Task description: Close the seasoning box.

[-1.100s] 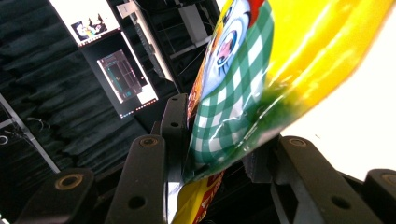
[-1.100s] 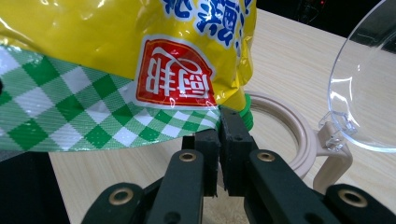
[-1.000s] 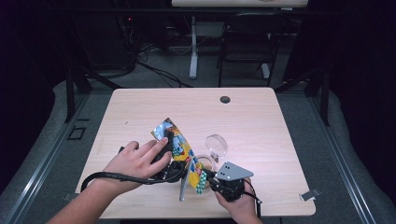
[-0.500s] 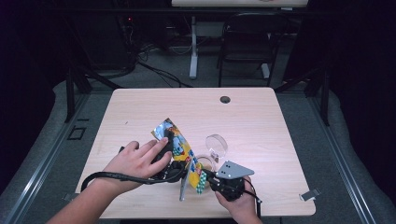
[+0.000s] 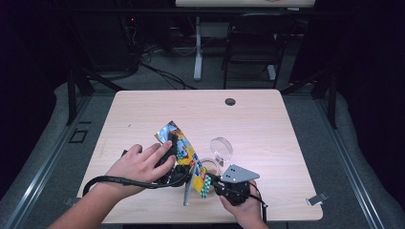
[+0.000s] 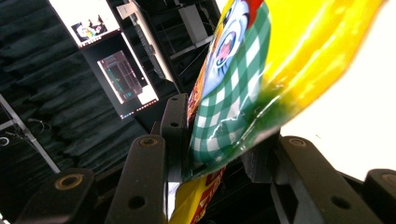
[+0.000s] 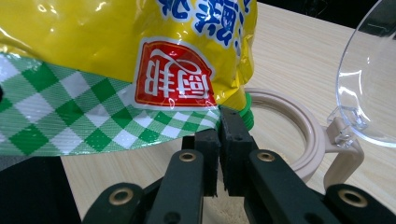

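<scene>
**Snack bag pinched at both ends over the bench**

Down at the near edge of the bench [image 5: 286, 143], held between two hands. Yellow snack bag [image 5: 188, 155] stretched slantwise, upper end with the colourful print pointing away toward the far left, green-checked end low and near. Left hand [image 5: 136, 167] wrapped over the left hand-held gripper [image 5: 174, 160], cable looping back off the near edge. Clamped on the bag: in the left gripper view [image 6: 219, 154], green-checked film wedged between the black jaws, crumpled where pressed, yellow foil bulging up above.

Right hand-held gripper [image 5: 212, 180] in from the near right, grey three-cornered plate on top, hand [image 5: 243, 210] underneath. Nipped onto the bag's lower edge: in the right gripper view [image 7: 219, 135], jaws nearly together, pinching the checked seam just below a red label, right beside a small green part of the bag; yellow foil with blue lettering hanging above.

Just behind the bag, a beige ring-shaped container [image 7: 299, 135] resting on the bench, its clear round lid [image 7: 373, 79] hinged open and standing up at the right. Same lid catching the light in the high view [image 5: 222, 147]. Small dark round grommet [image 5: 230, 101] well away near the far edge.
</scene>
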The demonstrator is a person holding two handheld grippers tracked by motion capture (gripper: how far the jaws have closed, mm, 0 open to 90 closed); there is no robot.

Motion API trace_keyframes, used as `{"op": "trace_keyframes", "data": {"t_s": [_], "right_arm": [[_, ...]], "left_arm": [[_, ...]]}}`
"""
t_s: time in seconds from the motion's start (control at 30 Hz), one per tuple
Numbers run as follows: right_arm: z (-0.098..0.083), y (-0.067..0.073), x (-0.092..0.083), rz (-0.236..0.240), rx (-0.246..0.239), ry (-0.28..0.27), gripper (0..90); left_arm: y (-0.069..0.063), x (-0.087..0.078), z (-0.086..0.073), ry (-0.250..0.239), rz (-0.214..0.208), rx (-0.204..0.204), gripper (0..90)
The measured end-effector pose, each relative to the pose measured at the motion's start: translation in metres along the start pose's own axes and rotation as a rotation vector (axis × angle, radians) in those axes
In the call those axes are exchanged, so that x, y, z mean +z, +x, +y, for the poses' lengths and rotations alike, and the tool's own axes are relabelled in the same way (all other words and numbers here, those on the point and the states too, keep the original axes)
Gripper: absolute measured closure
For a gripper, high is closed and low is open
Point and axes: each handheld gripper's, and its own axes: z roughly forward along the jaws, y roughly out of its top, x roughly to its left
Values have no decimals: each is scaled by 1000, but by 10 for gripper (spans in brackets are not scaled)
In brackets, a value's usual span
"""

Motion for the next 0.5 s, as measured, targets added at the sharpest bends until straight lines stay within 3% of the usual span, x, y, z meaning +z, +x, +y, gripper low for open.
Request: {"op": "trace_keyframes", "data": {"t_s": [0.5], "right_arm": [[-1, 1, 1, -31, -33, 12, 869]], "left_arm": [[2, -6, 5, -4, 27, 21, 676]]}}
